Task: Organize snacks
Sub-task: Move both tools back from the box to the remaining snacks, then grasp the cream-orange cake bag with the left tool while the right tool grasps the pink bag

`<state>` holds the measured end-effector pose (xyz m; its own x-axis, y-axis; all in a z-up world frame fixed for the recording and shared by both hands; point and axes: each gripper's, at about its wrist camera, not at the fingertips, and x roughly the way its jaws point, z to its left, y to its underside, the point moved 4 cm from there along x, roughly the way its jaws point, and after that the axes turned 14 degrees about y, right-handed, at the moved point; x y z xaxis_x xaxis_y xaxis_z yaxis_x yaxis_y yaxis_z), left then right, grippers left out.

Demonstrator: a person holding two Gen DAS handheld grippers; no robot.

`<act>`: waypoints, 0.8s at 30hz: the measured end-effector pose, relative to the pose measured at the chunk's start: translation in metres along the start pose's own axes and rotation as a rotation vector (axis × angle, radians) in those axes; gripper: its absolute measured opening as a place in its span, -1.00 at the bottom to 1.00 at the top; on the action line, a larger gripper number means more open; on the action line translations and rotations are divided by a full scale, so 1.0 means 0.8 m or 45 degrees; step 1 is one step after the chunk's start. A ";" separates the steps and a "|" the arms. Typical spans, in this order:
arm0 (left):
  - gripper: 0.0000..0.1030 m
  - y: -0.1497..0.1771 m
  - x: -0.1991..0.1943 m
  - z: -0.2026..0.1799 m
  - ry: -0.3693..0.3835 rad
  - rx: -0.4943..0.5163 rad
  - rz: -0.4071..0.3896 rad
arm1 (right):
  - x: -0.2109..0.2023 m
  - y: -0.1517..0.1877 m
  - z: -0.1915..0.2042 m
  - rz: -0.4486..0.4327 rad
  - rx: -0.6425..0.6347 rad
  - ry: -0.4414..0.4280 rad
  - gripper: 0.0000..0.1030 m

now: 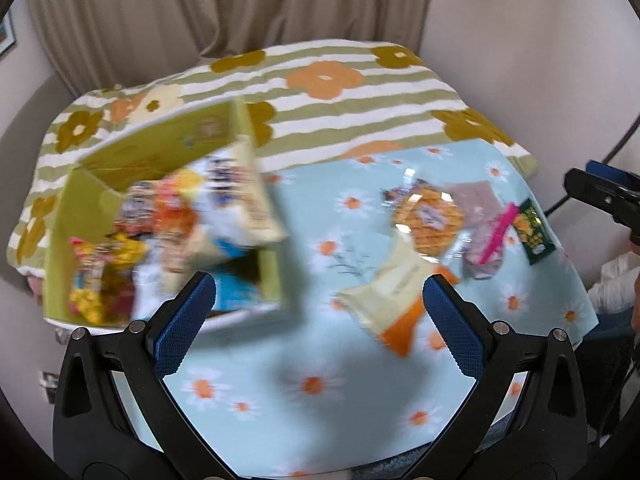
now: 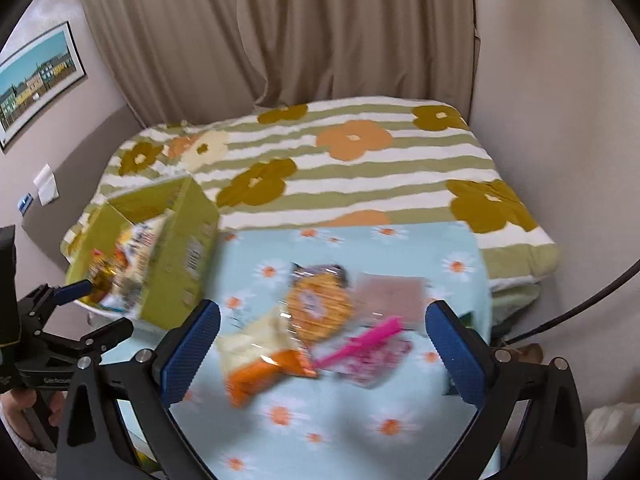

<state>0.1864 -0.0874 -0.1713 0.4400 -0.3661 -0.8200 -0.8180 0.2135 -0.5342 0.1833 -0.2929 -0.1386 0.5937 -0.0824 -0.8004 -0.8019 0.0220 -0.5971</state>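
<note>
A green cardboard box (image 1: 268,276) packed with several snack packets stands at the left of the light blue daisy cloth (image 1: 280,400); it shows in the right wrist view too (image 2: 176,264). Loose on the cloth lie a cream and orange packet (image 1: 396,292), a clear pack of round waffles (image 1: 428,220), a pink packet (image 1: 486,236) and a dark green packet (image 1: 534,232). My left gripper (image 1: 320,324) is open above the cloth, between box and loose packets, holding nothing. My right gripper (image 2: 322,344) hangs open over the cream packet (image 2: 260,352), waffles (image 2: 320,308) and pink packet (image 2: 368,352).
The blue cloth covers the near part of a bed with a green striped flower blanket (image 2: 360,168). Beige curtains (image 2: 300,32) hang behind it. A framed picture (image 2: 36,80) hangs on the left wall. A hand (image 2: 20,408) holds the left gripper's handle. A dark cable (image 2: 580,312) runs at right.
</note>
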 end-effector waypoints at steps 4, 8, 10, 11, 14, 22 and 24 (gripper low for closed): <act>0.99 0.009 0.040 -0.039 0.010 0.032 0.063 | 0.030 0.014 -0.040 0.057 -0.021 -0.024 0.99; 0.99 0.021 0.080 -0.062 0.002 0.089 0.149 | 0.057 0.034 -0.058 0.103 -0.026 -0.075 0.99; 0.99 0.027 0.097 -0.066 -0.008 0.131 0.191 | 0.067 0.045 -0.057 0.116 -0.048 -0.092 0.99; 0.99 0.028 0.104 -0.068 -0.010 0.151 0.204 | 0.074 0.052 -0.055 0.126 -0.064 -0.102 0.99; 0.99 0.035 0.130 -0.071 -0.009 0.233 0.258 | 0.093 0.071 -0.049 0.148 -0.101 -0.134 0.99; 0.99 0.053 0.197 -0.067 -0.013 0.382 0.383 | 0.138 0.109 -0.022 0.132 -0.296 -0.131 0.99; 0.99 0.056 0.208 -0.064 0.013 0.388 0.404 | 0.143 0.114 -0.017 0.126 -0.319 -0.135 0.99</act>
<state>0.2043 -0.1854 -0.3213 0.1796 -0.2479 -0.9520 -0.7646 0.5737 -0.2937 0.1775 -0.3135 -0.2839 0.5051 0.0128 -0.8630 -0.8398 -0.2234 -0.4949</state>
